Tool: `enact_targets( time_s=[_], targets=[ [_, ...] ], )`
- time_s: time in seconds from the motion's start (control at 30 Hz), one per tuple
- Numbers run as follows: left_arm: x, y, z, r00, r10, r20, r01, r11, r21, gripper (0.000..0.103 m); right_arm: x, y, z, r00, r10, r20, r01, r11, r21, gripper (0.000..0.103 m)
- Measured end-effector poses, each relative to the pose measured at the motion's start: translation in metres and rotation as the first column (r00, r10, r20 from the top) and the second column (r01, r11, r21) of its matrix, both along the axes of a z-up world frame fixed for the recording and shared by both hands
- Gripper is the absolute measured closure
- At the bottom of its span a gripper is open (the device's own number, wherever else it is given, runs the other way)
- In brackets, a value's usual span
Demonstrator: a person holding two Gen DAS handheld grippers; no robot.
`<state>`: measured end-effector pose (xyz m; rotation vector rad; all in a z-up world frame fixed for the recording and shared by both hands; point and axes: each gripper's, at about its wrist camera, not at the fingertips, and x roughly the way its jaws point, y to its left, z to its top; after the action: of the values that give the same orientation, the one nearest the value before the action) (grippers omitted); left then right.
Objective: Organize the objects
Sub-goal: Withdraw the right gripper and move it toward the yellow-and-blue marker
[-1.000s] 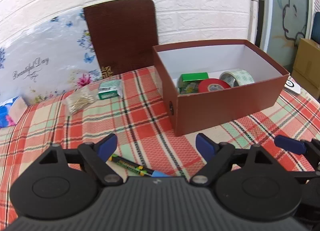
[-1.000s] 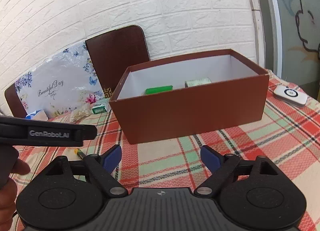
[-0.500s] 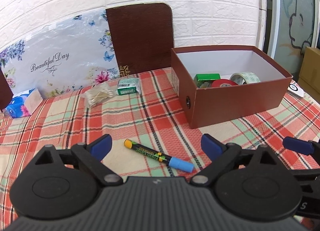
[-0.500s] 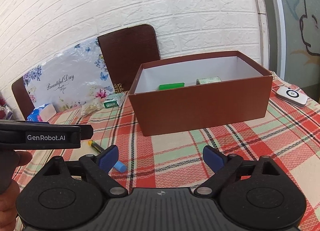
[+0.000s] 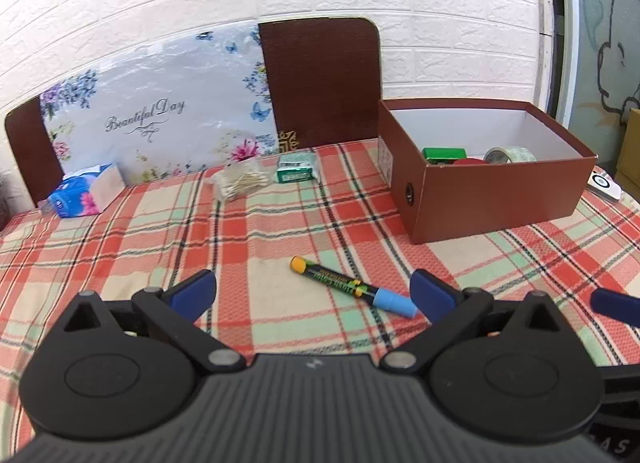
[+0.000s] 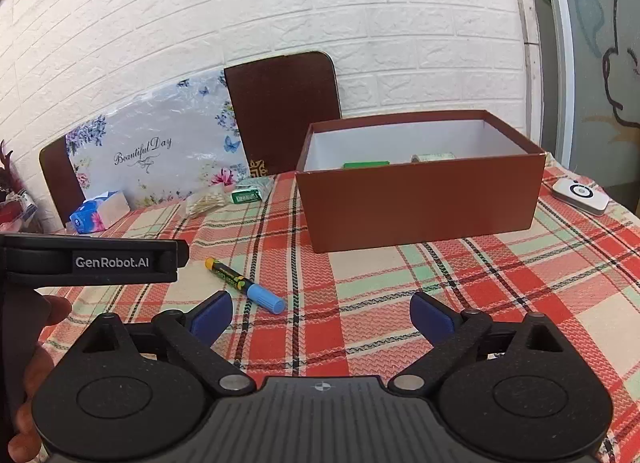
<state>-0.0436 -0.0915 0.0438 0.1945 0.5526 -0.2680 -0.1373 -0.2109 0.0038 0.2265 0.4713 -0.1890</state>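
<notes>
My left gripper (image 5: 312,291) hangs above the checked tablecloth (image 5: 280,223) with its jaws spread wide and nothing between them. The marker (image 5: 352,286) lies flat on the cloth just ahead of them, in the lower middle of the left view. Its long axis runs on a diagonal: the orange end points to the upper left of the frame, and the blue cap sits at the lower right, close beside my right-hand fingertip (image 5: 430,291). So the pen sits off-centre in the gap, crowding the right finger rather than the left.

My right gripper (image 6: 320,315) is also wide and empty. In its view the marker (image 6: 244,285) lies at the lower left, outside the gap, past the left fingertip. The left gripper looks the nearer and better lined up.

As I judge it, I would need to shift a little to the right and turn so my fingers close across the barrel, not along it.

The brown box (image 5: 500,199) stands well apart at the right of the left view, open-topped. A green packet (image 5: 444,154) and a roll of tape (image 5: 508,155) already lie inside.
</notes>
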Motion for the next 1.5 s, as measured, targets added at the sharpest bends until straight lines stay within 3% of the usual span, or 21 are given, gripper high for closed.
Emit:
enact_targets(
  time_s=[0.1,0.27,0.73,0.93,1.5],
  targets=[
    [-0.01,0.004,-0.001,1.0,0.015,0.012,-0.016,1.0,0.024,0.0,-0.008,0.005,0.001,1.0,0.001,0.009,-0.001,1.0,0.001,0.006],
    [-0.025,0.017,0.0,1.0,0.007,-0.019,-0.007,1.0,0.003,0.0,-0.017,0.017,0.002,1.0,0.01,0.015,-0.01,1.0,0.028,0.006],
    [-0.053,0.023,0.014,0.998,0.012,0.067,-0.014,0.999,0.031,0.0,-0.028,0.027,0.006,0.999,0.014,0.046,-0.016,0.999,0.031,0.004],
    [-0.042,0.018,0.009,0.999,0.018,0.032,-0.019,1.0,0.021,0.0,-0.016,0.024,-0.003,0.999,0.024,0.023,-0.024,1.0,0.004,0.004],
    [0.002,-0.001,-0.027,0.995,0.028,-0.096,-0.022,0.997,0.069,0.0,0.012,-0.005,-0.034,0.999,-0.007,-0.043,0.008,0.999,0.039,0.004]
  ],
)
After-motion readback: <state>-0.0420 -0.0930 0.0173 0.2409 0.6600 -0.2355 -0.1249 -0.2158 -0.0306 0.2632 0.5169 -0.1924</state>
